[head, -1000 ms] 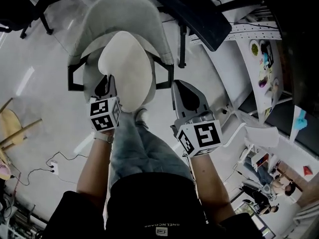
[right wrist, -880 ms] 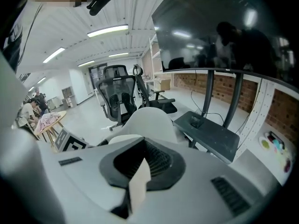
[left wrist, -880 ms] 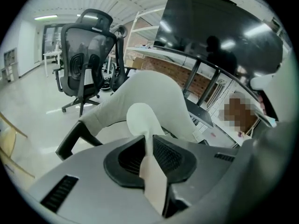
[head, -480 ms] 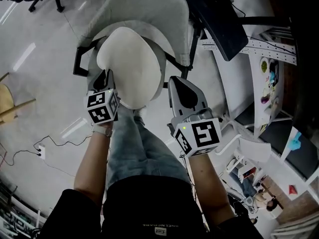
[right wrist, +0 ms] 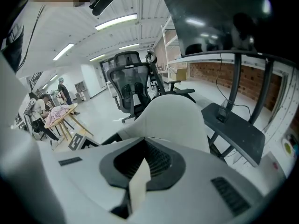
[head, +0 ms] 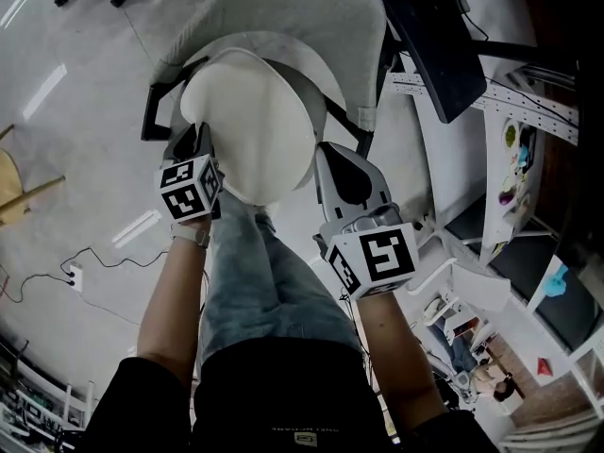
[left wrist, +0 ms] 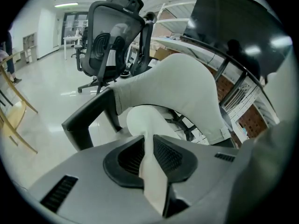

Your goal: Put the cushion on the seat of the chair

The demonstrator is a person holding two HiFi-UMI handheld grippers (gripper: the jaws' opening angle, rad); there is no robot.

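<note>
The cream cushion [head: 250, 125] is held just over the seat of the grey chair [head: 283, 12], its edges pinched on either side between the narrowly set jaws of the left gripper [head: 194, 144] and the right gripper [head: 327, 159].

Cushion [head: 250, 121]: smooth matt cloth. Chair [head: 293, 8]: matt fabric shell, matt plastic armrests [left wrist: 86, 120]. Floor [head: 85, 74]: glossy, reflective.

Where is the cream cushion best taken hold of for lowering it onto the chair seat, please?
By its thin near edge, coming from the front of the chair, one claw toward each end: the cushion is broad and rounded, but its rim squashes thin enough to pinch, as the left claw and right claw show.
</note>
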